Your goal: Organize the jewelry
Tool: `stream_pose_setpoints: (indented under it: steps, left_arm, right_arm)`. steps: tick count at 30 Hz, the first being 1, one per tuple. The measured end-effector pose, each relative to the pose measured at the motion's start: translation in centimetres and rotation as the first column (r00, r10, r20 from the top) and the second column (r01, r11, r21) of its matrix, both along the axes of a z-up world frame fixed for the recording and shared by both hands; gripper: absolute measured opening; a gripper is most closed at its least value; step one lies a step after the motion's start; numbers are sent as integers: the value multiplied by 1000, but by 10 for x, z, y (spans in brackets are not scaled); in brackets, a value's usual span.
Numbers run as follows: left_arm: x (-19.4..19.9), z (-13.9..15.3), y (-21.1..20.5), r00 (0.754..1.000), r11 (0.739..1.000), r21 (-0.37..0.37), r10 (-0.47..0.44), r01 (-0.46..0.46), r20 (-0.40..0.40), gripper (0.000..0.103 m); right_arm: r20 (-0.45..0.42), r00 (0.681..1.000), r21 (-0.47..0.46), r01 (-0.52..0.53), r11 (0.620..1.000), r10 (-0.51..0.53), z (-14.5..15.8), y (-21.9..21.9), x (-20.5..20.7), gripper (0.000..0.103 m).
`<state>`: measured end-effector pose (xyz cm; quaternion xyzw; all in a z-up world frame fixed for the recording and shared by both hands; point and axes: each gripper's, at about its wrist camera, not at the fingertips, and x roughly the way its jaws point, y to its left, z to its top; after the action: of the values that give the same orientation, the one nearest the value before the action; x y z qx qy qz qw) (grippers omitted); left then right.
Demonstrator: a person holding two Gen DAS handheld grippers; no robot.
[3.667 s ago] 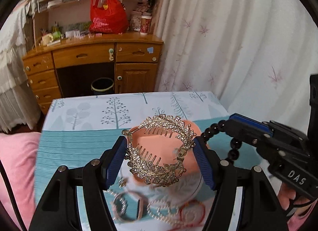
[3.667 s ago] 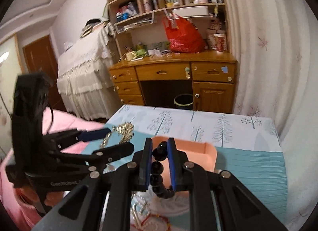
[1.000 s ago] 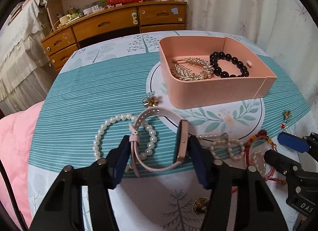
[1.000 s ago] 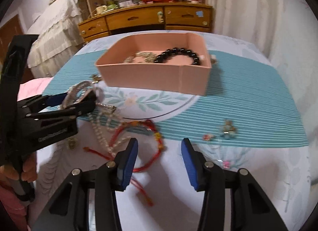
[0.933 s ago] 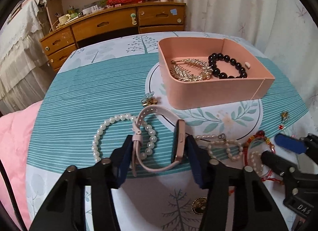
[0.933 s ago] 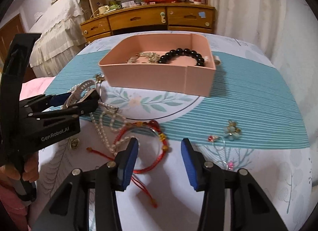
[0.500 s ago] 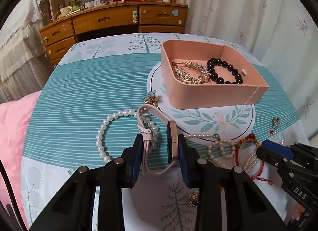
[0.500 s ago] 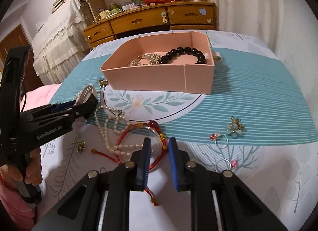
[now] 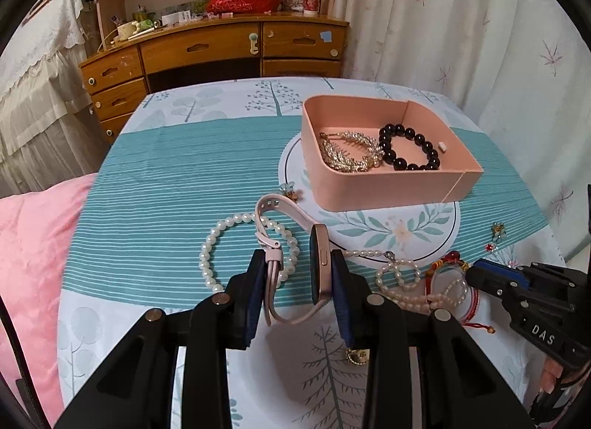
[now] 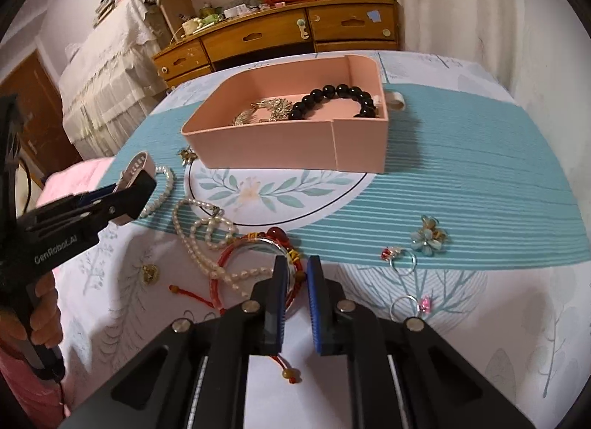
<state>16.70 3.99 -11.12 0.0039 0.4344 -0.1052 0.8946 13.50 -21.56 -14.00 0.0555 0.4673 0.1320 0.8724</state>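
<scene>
Now the left gripper has just clamped the pink watch, while the right gripper pinches the red bracelet. Next, both likely go to the far pink box.

One open pink cardboard box is sitting on the worktop, holding two pieces: one black bead bracelet and one gold leaf-shaped hair comb. Outside it are lying one round white pearl bracelet, one long pearl strand, one pink-strapped watch, one red cord bracelet, what are looking like two small rings, and two hand-held grippers.
</scene>
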Motion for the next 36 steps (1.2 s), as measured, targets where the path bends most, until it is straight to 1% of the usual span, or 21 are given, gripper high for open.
stream_pose_setpoints:
  steps: [11,15,18,20,23,25,33,34,35,36]
  left_arm:
    - [-7,12,6,1000,1000,-13,10,-10,24,32]
    - [-9,14,6,1000,1000,-12,3,-2,27,32]
    - [-10,16,4,999,1000,-9,-2,2,32,32]
    - [-12,18,4,999,1000,-9,-5,5,36,32]
    - [-14,22,3,999,1000,-11,-8,9,42,32]
    - [-17,25,3,999,1000,-12,-8,9,48,32]
    - [-26,41,6,997,1000,-24,-8,10,72,32]
    - [-28,43,5,997,1000,-25,-10,12,76,32]
    - [-29,46,4,997,1000,-25,-12,14,80,32]
    - [-31,48,3,996,1000,-25,-14,16,85,32]
  right_arm:
    - [19,1000,-32,9,999,-9,7,-4,-4,11]
    - [-3,1000,-71,-13,997,13,1,2,-2,11]
    - [1,1000,-104,-19,994,19,1,8,-3,11]
    - [9,999,-136,-40,990,42,1,11,-4,10]
    - [-4,999,-108,-53,993,53,2,11,-5,10]
    - [2,999,-117,-50,992,51,4,11,-6,10]
    - [85,994,-142,-54,988,66,38,12,-17,8]
    - [99,993,-146,-56,988,71,43,12,-19,7]
    - [105,992,-149,-58,987,74,47,13,-20,0]
    - [114,990,-153,-61,986,79,51,14,-21,0]
